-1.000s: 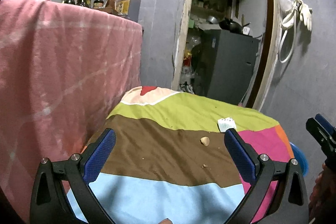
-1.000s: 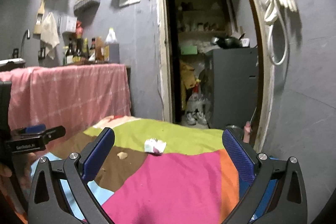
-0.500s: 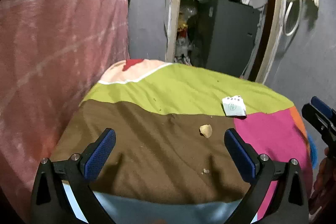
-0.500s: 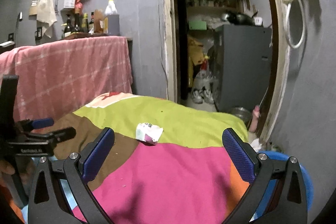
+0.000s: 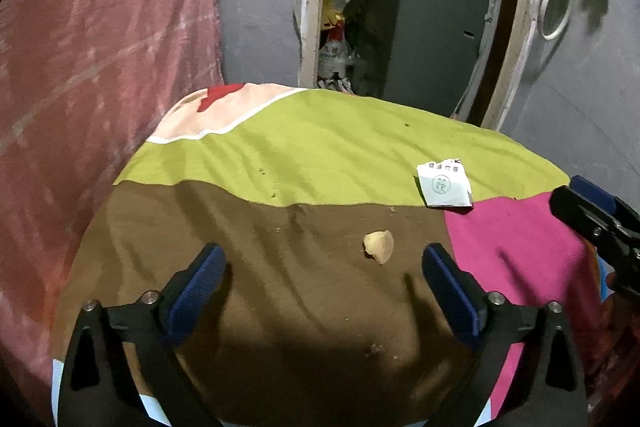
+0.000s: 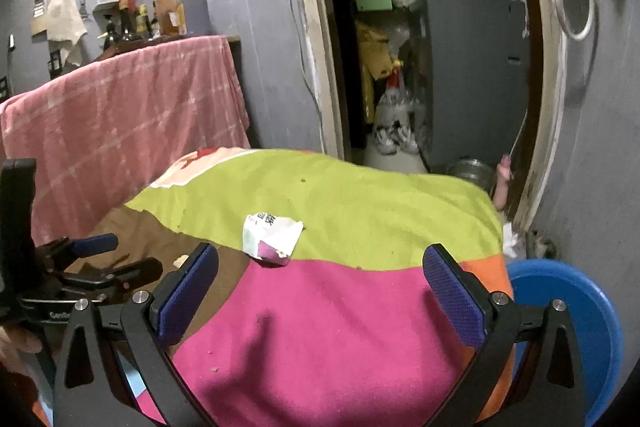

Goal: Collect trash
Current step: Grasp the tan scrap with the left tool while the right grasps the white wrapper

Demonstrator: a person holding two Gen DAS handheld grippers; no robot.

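A torn white paper wrapper lies on the striped cloth where the green and pink bands meet; it also shows in the right wrist view. A small tan scrap lies on the brown band, with crumbs nearer me. My left gripper is open and empty, low over the brown band, the tan scrap just inside its right finger. My right gripper is open and empty above the pink band, the wrapper just beyond its left finger.
The striped cloth covers a small table. A blue bin stands at the table's right. A pink-draped counter with bottles is on the left. An open doorway with a grey cabinet lies behind. The left gripper appears in the right view.
Both grippers have moved forward and down toward the cloth. The wrapper and the tan scrap now appear larger and closer. Both grippers stay open.
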